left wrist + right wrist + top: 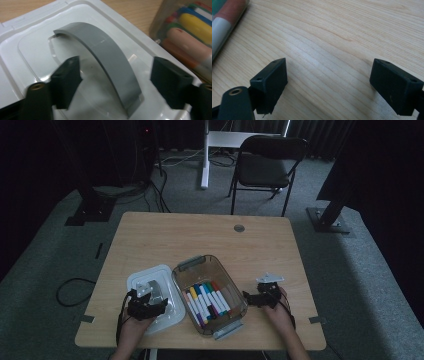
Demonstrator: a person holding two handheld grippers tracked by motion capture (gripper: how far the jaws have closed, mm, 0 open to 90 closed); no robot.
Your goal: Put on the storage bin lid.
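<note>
Lid place: the white lid lies flat on the counter, just left of the clear box of markers.
Handle axis: the grey handle arches up from the lid and runs away from the camera, between the two jaws.
Left gripper: jaws spread on both sides of the handle, not touching it.
Right gripper: jaws spread over bare counter, right of the box.
Nearer hand: the left.
</note>
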